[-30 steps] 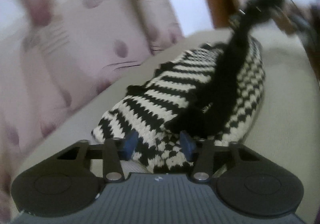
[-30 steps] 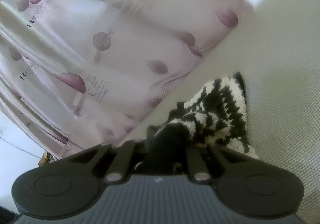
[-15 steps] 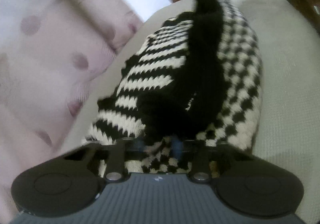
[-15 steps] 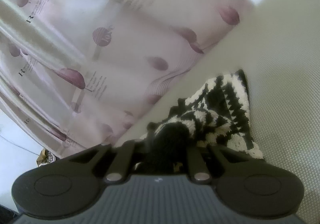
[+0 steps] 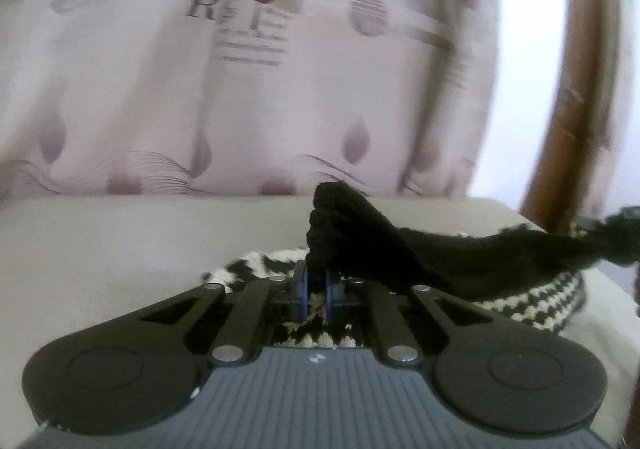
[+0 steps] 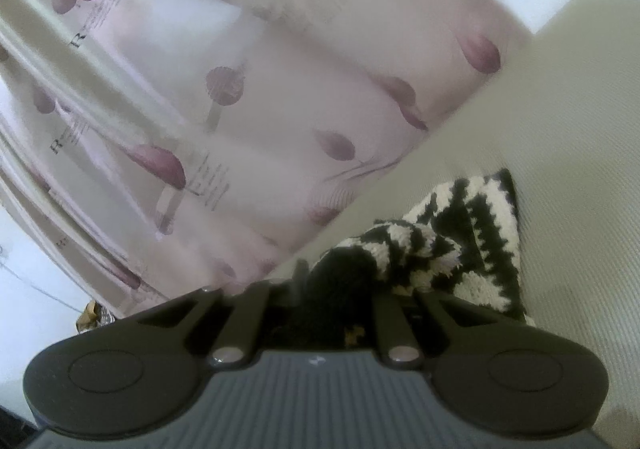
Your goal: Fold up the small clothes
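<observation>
A small black-and-white knitted garment (image 5: 532, 305) lies on a beige cushioned surface (image 5: 120, 249). Its black edge band (image 5: 440, 249) is stretched taut across the left wrist view, from the left gripper toward the right edge. My left gripper (image 5: 316, 285) is shut on one end of that band, its blue pads pinching the black knit. In the right wrist view my right gripper (image 6: 332, 281) is shut on a bunched black part of the garment (image 6: 472, 233). Its fingertips are hidden in the wool. The striped body trails off to the right of it.
A pale pink curtain (image 5: 280, 109) with purple prints hangs just behind the surface, also filling the left of the right wrist view as the curtain (image 6: 240, 109). A brown wooden post (image 5: 560, 129) stands at the right. Bare beige surface (image 6: 580, 129) stretches right of the garment.
My left gripper went from open around the garment's edge to shut on the black band, then rolled and swung so that it now faces the curtain. The right gripper kept still.
</observation>
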Demonstrator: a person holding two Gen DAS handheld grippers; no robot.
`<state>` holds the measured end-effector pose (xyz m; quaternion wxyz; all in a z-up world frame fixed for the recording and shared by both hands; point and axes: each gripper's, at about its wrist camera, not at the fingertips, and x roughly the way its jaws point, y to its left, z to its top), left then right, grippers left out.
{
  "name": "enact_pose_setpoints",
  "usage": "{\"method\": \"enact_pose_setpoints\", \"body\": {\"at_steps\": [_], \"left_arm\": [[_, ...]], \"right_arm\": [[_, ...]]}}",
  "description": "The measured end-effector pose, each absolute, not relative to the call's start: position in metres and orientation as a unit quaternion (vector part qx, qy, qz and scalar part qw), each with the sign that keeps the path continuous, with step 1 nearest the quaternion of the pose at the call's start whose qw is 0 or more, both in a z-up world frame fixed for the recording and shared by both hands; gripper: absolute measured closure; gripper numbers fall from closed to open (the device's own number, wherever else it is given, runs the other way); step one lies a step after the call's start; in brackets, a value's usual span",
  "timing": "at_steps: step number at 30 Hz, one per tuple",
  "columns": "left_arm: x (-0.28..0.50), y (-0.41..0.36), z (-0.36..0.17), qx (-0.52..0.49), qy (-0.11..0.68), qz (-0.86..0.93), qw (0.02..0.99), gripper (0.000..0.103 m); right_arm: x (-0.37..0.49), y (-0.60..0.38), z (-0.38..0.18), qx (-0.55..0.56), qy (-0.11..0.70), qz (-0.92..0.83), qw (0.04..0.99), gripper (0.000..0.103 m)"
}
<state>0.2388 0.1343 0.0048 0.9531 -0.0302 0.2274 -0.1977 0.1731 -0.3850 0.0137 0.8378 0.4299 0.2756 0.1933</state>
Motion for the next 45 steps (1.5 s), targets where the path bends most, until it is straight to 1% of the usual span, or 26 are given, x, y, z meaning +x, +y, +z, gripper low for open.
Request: {"method": "enact_pose_setpoints", "body": {"at_steps": [6,10,11,13,15,16,17,18,20,22,27,28,29,30,31,33,34,35,38,41,45], "left_arm": [[0.271,0.137,-0.011,-0.066,0.257,-0.145,0.953,0.091],[0.282,0.137,-0.029,-0.080,0.274,-0.120,0.951,0.091],[0.283,0.139,-0.032,-0.085,0.275,-0.115,0.951,0.091],[0.286,0.142,-0.038,-0.106,0.279,-0.099,0.949,0.091],[0.288,0.146,-0.041,-0.126,0.282,-0.094,0.946,0.091],[0.288,0.145,-0.043,-0.124,0.283,-0.091,0.947,0.091],[0.287,0.144,-0.044,-0.119,0.283,-0.089,0.948,0.091],[0.286,0.143,-0.044,-0.115,0.282,-0.089,0.948,0.091],[0.286,0.140,-0.044,-0.109,0.279,-0.086,0.950,0.091],[0.287,0.141,-0.043,-0.112,0.278,-0.083,0.951,0.091],[0.285,0.149,-0.046,-0.127,0.283,-0.072,0.948,0.090],[0.284,0.151,-0.047,-0.130,0.283,-0.071,0.948,0.090],[0.283,0.153,-0.048,-0.130,0.282,-0.067,0.948,0.090],[0.280,0.154,-0.048,-0.129,0.280,-0.066,0.949,0.090],[0.277,0.155,-0.047,-0.131,0.278,-0.067,0.949,0.090],[0.269,0.158,-0.044,-0.127,0.272,-0.064,0.952,0.085],[0.264,0.159,-0.043,-0.121,0.268,-0.064,0.954,0.079],[0.258,0.161,-0.042,-0.115,0.266,-0.062,0.955,0.075],[0.244,0.169,-0.043,-0.112,0.273,-0.068,0.953,0.070],[0.232,0.177,-0.051,-0.126,0.288,-0.077,0.946,0.069],[0.221,0.180,-0.060,-0.142,0.293,-0.093,0.941,0.068]], "right_arm": [[0.207,-0.384,-0.010,0.459,0.300,0.169,0.819,0.093],[0.228,-0.390,-0.037,0.505,0.313,0.138,0.792,0.089],[0.232,-0.392,-0.042,0.516,0.314,0.124,0.788,0.086],[0.234,-0.397,-0.049,0.529,0.304,0.111,0.784,0.083],[0.230,-0.406,-0.053,0.551,0.281,0.096,0.780,0.070],[0.226,-0.412,-0.056,0.571,0.261,0.095,0.772,0.050],[0.219,-0.418,-0.059,0.591,0.239,0.097,0.765,0.033],[0.213,-0.424,-0.059,0.600,0.221,0.097,0.762,0.032],[0.202,-0.430,-0.052,0.576,0.216,0.093,0.783,0.032],[0.194,-0.430,-0.043,0.518,0.235,0.092,0.817,0.032],[0.179,-0.399,-0.031,0.310,0.314,0.108,0.891,0.033],[0.177,-0.393,-0.033,0.290,0.323,0.119,0.893,0.040],[0.176,-0.387,-0.036,0.277,0.330,0.126,0.894,0.059],[0.177,-0.383,-0.039,0.268,0.342,0.123,0.892,0.070],[0.177,-0.381,-0.042,0.264,0.352,0.113,0.891,0.091],[0.172,-0.382,-0.046,0.273,0.350,0.105,0.890,0.094],[0.168,-0.385,-0.046,0.281,0.344,0.104,0.890,0.094],[0.162,-0.388,-0.046,0.290,0.337,0.101,0.890,0.095],[0.148,-0.397,-0.049,0.307,0.333,0.107,0.885,0.095],[0.145,-0.400,-0.059,0.307,0.340,0.113,0.882,0.095],[0.147,-0.402,-0.056,0.328,0.318,0.108,0.883,0.090]]}}
